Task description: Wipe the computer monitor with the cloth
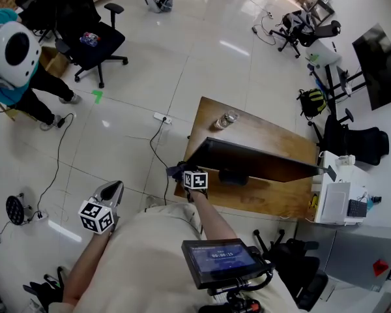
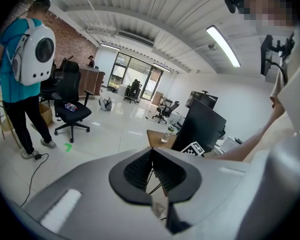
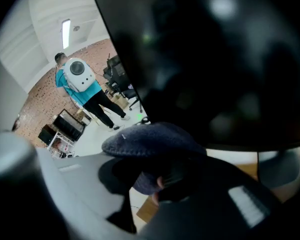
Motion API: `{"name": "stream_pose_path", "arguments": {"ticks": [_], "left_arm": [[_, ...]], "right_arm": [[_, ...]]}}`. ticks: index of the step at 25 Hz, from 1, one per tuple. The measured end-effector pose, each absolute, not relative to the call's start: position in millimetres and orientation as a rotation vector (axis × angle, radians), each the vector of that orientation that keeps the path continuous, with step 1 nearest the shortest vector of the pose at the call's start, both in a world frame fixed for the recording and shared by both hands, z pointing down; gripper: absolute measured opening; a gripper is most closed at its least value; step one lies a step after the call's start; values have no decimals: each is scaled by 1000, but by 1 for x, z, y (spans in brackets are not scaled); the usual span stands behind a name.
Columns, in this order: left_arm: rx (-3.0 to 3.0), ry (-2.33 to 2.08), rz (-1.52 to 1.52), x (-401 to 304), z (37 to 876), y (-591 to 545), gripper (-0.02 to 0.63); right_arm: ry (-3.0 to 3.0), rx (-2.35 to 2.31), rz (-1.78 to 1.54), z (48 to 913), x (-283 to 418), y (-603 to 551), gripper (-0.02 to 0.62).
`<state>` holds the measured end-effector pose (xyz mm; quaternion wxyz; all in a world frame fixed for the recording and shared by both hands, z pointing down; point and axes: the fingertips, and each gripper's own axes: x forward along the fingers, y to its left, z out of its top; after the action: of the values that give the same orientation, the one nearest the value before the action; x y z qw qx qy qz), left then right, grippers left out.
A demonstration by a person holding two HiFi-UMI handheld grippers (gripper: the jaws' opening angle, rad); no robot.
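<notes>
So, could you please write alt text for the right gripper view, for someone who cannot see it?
The right claw is shut on a dark blue cloth, held close to the black monitor that fills most of the frame. Behind at left, a person in a teal shirt stands.

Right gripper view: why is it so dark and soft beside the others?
Right gripper view: the black monitor fills most of it from close, unfocused; the cloth is blurred too. Left gripper view: bright, ceiling lights bent by the lens. Head view: glare on the floor.
</notes>
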<state>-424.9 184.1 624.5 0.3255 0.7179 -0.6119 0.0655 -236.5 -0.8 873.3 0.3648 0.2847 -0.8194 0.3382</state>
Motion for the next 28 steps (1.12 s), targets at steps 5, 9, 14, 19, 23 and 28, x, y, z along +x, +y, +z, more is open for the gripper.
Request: {"name": "stream_pose_path", "arguments": {"ticks": [5, 9, 14, 19, 23, 28], "left_arm": [[1893, -1601, 156, -424, 624, 183, 0], [1902, -1595, 144, -421, 623, 182, 0], [1915, -1594, 131, -418, 621, 182, 0], [1928, -1594, 115, -417, 618, 182, 0], [1941, -1591, 107, -416, 618, 185, 0], [1954, -1573, 104, -416, 618, 187, 0]], "right_arm": [[-2157, 733, 799, 856, -243, -4, 83], [-2228, 737, 782, 830, -249, -8, 83], [-2289, 755, 727, 800, -248, -13, 83], [-2312, 733, 522, 782, -248, -14, 83], [-2365, 776, 507, 753, -249, -20, 83], [-2431, 814, 469, 713, -252, -24, 83]]}}
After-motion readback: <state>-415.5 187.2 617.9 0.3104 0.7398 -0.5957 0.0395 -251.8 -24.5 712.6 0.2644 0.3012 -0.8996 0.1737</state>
